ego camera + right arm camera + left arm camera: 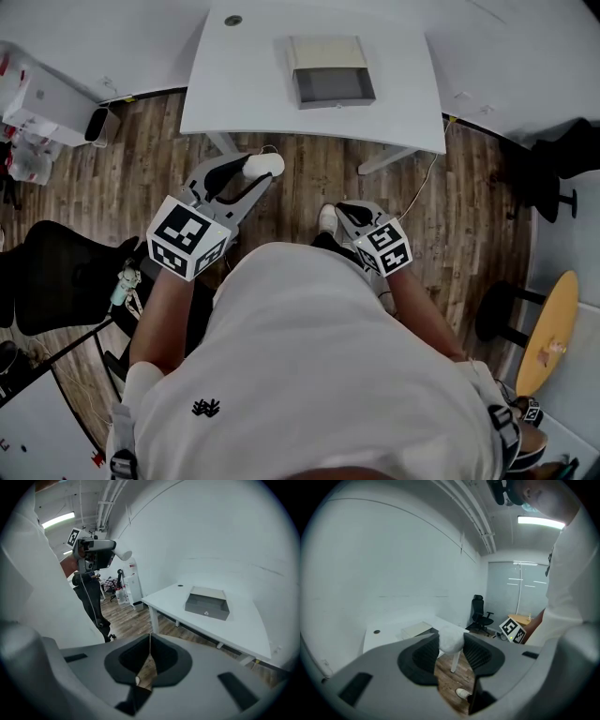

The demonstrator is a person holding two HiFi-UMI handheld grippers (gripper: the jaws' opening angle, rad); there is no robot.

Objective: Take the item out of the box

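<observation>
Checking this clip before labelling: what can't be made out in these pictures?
- White item in the left gripper: blurred in the left gripper view, small in the head view; kind unclear.
- Box interior: too small in the head view, just a pale speck in the right gripper view.
- Table: far side cut off by the head view's top edge.

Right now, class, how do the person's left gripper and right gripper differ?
The left gripper is shut on a white rounded item; the right gripper is shut on nothing. The left gripper is held higher than the right gripper. Both are grey and held away from the white table.
</observation>
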